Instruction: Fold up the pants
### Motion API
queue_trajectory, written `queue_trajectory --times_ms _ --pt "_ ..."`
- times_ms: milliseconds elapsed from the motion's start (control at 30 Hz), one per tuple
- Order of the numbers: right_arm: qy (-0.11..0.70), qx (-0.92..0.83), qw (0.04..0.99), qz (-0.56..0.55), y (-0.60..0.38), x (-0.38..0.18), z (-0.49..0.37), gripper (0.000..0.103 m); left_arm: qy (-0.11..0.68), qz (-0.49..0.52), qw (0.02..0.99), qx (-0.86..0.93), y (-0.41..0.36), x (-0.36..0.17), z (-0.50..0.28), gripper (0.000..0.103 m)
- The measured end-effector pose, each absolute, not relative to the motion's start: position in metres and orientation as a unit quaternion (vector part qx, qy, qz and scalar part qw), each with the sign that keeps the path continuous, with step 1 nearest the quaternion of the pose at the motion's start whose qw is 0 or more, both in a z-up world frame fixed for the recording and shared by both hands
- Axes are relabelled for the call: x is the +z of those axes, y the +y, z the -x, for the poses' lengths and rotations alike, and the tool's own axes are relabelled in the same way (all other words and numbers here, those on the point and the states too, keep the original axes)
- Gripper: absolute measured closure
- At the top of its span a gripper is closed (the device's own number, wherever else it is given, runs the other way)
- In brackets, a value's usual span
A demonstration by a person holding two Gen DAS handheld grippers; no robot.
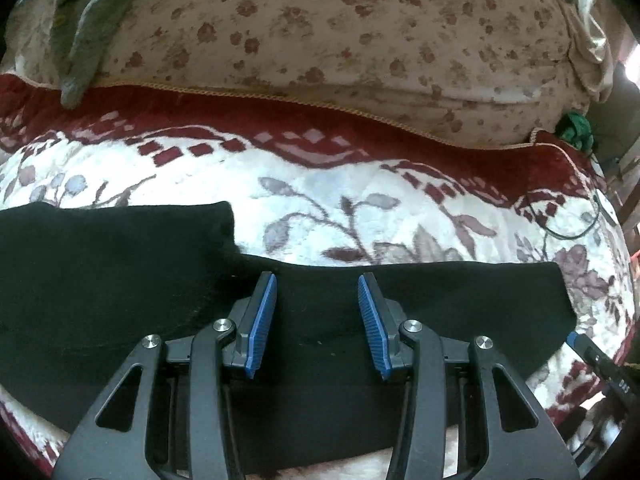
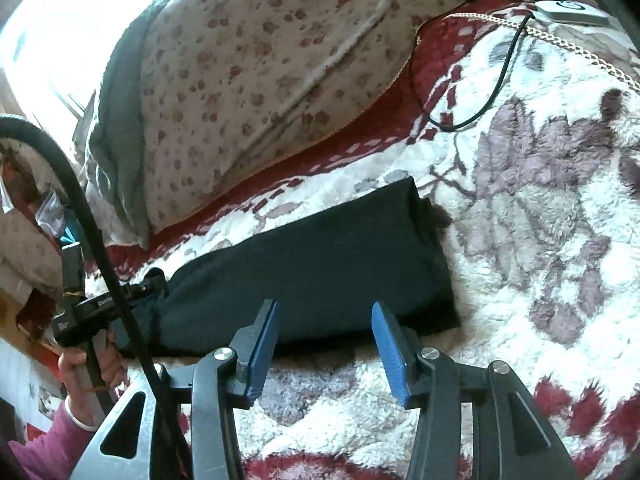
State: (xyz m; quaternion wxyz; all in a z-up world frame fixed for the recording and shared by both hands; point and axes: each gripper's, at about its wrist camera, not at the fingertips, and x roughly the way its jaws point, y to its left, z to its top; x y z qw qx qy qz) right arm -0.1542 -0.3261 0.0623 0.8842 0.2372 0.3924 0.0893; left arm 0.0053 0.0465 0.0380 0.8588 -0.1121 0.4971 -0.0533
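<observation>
Black pants [image 1: 120, 280] lie folded in a long strip on a white and maroon floral blanket [image 1: 320, 200]. My left gripper [image 1: 317, 284] is open and hovers over the middle of the strip, its blue pads apart with nothing between them. In the right wrist view the pants [image 2: 320, 264] run from lower left to the folded end at the right. My right gripper [image 2: 325, 312] is open at the pants' near edge, empty. The left gripper's body [image 2: 96, 308] and the hand holding it show at the far left.
A large floral pillow [image 1: 320, 32] lies behind the blanket with a grey-green cloth [image 1: 80, 32] draped on its left. A black cable [image 2: 480, 104] and a white device [image 2: 572, 14] lie on the blanket at the right. A green item [image 1: 576, 130] sits by the pillow.
</observation>
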Motion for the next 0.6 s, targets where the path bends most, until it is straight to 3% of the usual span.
queue_trajectory --times_ms 600 --pt "0.352 0.184 0.891 -0.218 -0.258 0.085 0.141 0.055 0.459 0.069 0.884 -0.051 0.024 0.067 0.027 0.062"
